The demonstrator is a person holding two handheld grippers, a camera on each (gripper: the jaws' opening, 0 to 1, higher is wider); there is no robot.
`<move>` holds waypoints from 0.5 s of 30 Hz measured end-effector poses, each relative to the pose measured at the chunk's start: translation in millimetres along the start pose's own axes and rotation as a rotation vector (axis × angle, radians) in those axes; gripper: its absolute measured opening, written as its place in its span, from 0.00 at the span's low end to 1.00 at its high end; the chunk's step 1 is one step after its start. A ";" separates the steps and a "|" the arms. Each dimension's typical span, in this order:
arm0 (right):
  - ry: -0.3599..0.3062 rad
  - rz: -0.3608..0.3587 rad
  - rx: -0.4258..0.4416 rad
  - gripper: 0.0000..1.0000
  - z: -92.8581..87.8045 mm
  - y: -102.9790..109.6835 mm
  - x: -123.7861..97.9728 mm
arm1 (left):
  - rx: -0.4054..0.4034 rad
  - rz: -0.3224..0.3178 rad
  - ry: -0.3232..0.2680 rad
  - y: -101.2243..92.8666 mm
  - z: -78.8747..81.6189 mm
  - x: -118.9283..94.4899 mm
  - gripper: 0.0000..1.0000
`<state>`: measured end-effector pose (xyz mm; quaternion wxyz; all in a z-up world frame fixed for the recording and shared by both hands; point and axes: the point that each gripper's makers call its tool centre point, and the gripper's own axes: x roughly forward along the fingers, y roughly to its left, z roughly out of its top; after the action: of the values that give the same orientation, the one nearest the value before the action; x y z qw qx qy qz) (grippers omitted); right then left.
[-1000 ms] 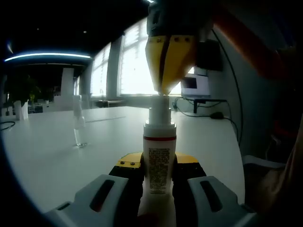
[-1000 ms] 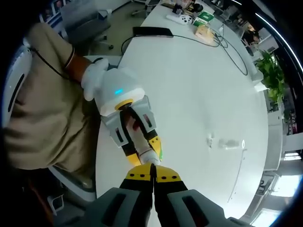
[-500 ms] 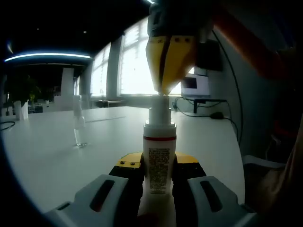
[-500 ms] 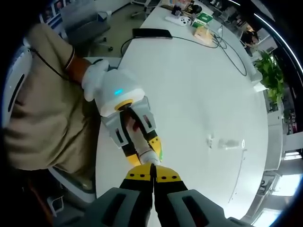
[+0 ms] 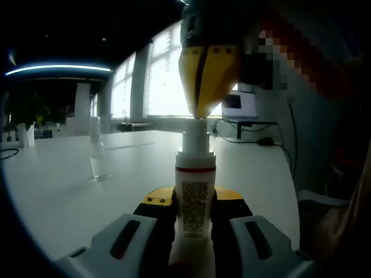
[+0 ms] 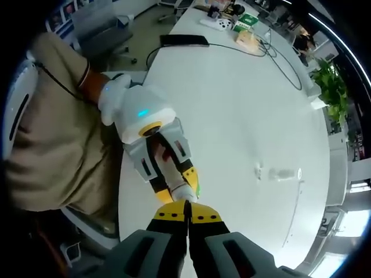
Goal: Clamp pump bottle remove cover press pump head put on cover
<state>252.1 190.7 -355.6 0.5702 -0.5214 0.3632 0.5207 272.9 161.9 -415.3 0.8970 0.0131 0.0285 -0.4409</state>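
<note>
A white pump bottle (image 5: pixel 195 194) with a red band and a printed label stands upright, and my left gripper (image 5: pixel 196 204) is shut on its body. My right gripper (image 5: pixel 200 113) comes down from above, its yellow jaws shut together, with the tips resting on the pump head (image 5: pixel 196 139). The right gripper view looks down on this: my right gripper (image 6: pixel 186 212) sits over the bottle's top (image 6: pixel 184 191), which the left gripper (image 6: pixel 174 178) holds. The clear cover (image 5: pixel 97 157) stands apart on the white table (image 5: pixel 52 191); from above the cover (image 6: pixel 279 173) shows at the right.
A laptop (image 5: pixel 238 106) and cables (image 5: pixel 258 141) sit at the table's far end. From above I see a black tablet (image 6: pixel 185 40), small boxes (image 6: pixel 246 29), a plant (image 6: pixel 329 87), a chair (image 6: pixel 101 29) and a person's beige clothing (image 6: pixel 49 139).
Both grippers and the bottle hold their places; only the right gripper view has shifted very slightly.
</note>
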 end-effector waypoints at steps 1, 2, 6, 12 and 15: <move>-0.001 0.002 0.003 0.00 -0.1 0.0 0.3 | 0.000 0.000 0.000 0.2 0.0 0.0 0.14; 0.000 0.007 0.011 0.00 -0.2 0.1 1.4 | 0.000 0.000 0.000 0.6 0.0 -0.1 0.14; 0.012 0.007 0.014 0.00 -0.4 1.5 3.8 | 0.000 0.000 0.000 1.0 -0.1 0.1 0.14; 0.019 0.005 0.004 0.00 -0.7 2.0 3.9 | -0.001 0.000 0.000 1.1 -0.2 -0.4 0.14; 0.020 0.003 0.005 0.00 -0.4 2.1 4.0 | -0.001 0.000 0.000 1.1 -0.3 -0.4 0.14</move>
<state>250.9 191.0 -360.0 0.5669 -0.5247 0.3709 0.5156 273.5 163.0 -415.5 0.8971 0.0129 0.0286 -0.4408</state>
